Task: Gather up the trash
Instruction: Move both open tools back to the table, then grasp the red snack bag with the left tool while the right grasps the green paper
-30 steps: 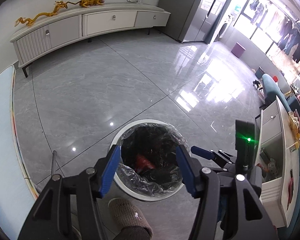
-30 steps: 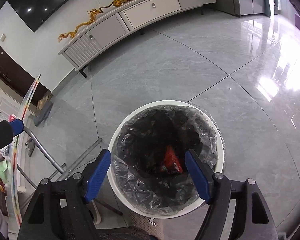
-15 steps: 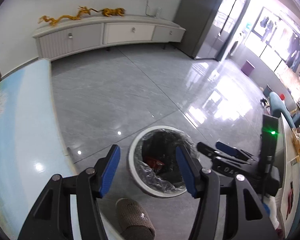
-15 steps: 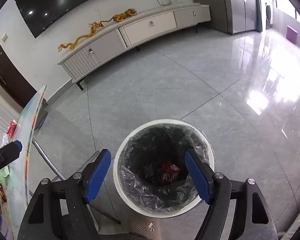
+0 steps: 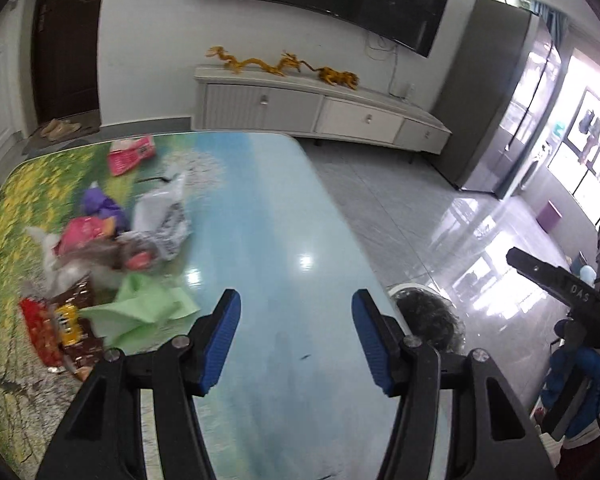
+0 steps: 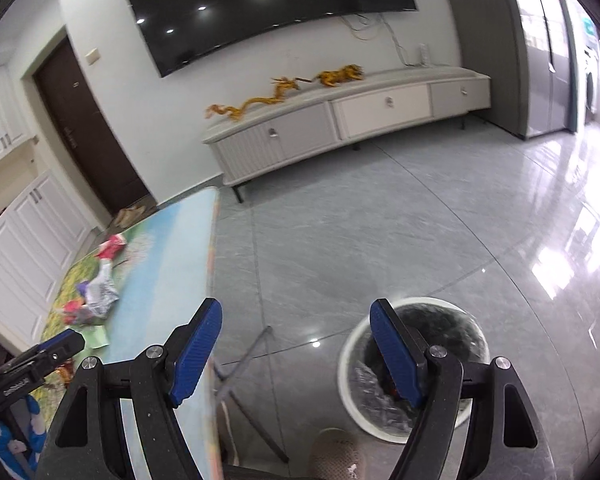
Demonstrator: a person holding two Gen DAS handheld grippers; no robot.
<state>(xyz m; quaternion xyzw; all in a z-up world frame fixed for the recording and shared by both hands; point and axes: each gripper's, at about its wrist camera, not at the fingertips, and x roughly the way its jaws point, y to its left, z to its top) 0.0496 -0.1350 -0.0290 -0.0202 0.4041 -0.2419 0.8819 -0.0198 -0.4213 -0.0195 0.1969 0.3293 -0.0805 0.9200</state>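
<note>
Green crumpled paper sheet (image 5: 148, 312), at ten o'clock of the empty, spread left gripper (image 5: 296, 340), is judged light and soft; a raised fold is best pinched. The right gripper (image 6: 296, 350) is likewise spread, empty.

Grey glossy tile floor (image 6: 400, 240) reflects daylight from windows (image 5: 588, 152) at right. Black television (image 6: 260, 8) on white wall above a long white cabinet (image 6: 340, 124). Dark door (image 6: 88, 132) at left.

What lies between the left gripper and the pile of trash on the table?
In the left wrist view, only bare glossy tabletop separates the open left gripper from the crumpled light-green paper at the near edge of the colourful wrapper pile.
</note>
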